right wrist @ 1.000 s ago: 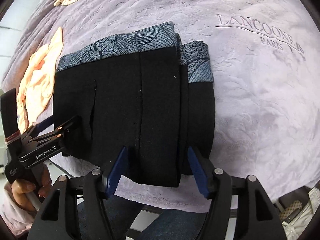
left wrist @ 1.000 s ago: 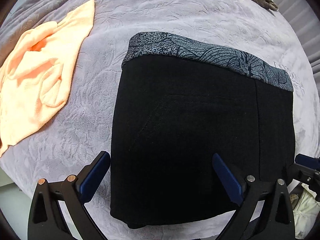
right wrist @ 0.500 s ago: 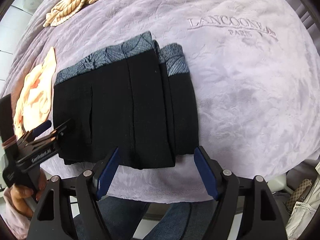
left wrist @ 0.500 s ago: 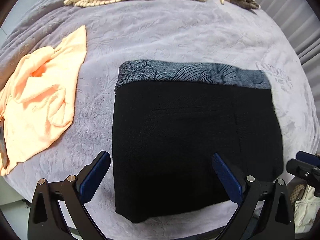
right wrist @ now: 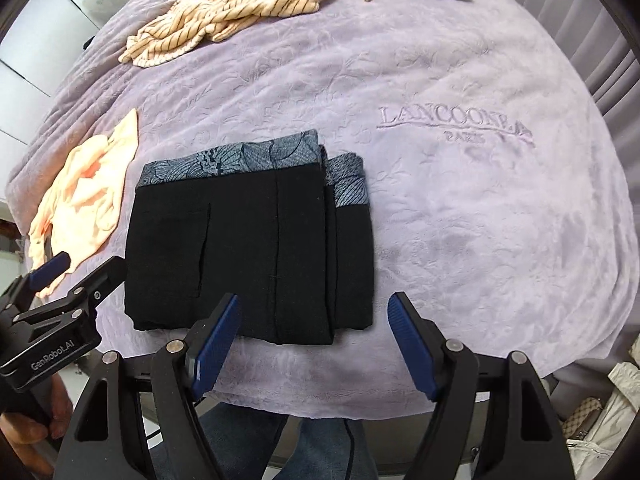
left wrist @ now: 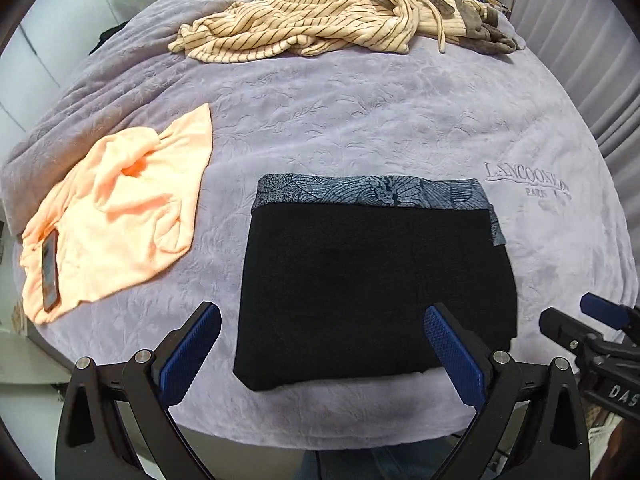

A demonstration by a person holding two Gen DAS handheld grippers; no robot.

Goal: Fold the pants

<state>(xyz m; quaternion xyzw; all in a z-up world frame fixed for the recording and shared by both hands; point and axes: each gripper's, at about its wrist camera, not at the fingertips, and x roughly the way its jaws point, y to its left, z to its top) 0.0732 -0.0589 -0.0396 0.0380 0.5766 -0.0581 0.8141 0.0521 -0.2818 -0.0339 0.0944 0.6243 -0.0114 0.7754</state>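
The black pants [left wrist: 372, 288] with a blue-grey patterned waistband lie folded into a flat rectangle on the lilac bedspread [left wrist: 360, 120], near its front edge. They also show in the right wrist view [right wrist: 248, 248]. My left gripper [left wrist: 320, 344] is open and empty, held above the pants' near edge. My right gripper [right wrist: 314, 340] is open and empty, over the front edge of the bed just short of the pants. The left gripper shows at the left of the right wrist view [right wrist: 76, 276]; the right gripper shows at the right of the left wrist view [left wrist: 580, 324].
A crumpled peach garment [left wrist: 116, 208] lies left of the pants with a phone [left wrist: 50, 272] on it. A striped beige garment [left wrist: 312, 20] lies at the far side. Embroidered lettering [right wrist: 452, 124] marks the bedspread at the right. Bags [right wrist: 592, 420] sit beyond the bed's near right edge.
Both grippers have drawn back and up from the folded pants, so more of the bed shows. The pants have stayed flat in place.
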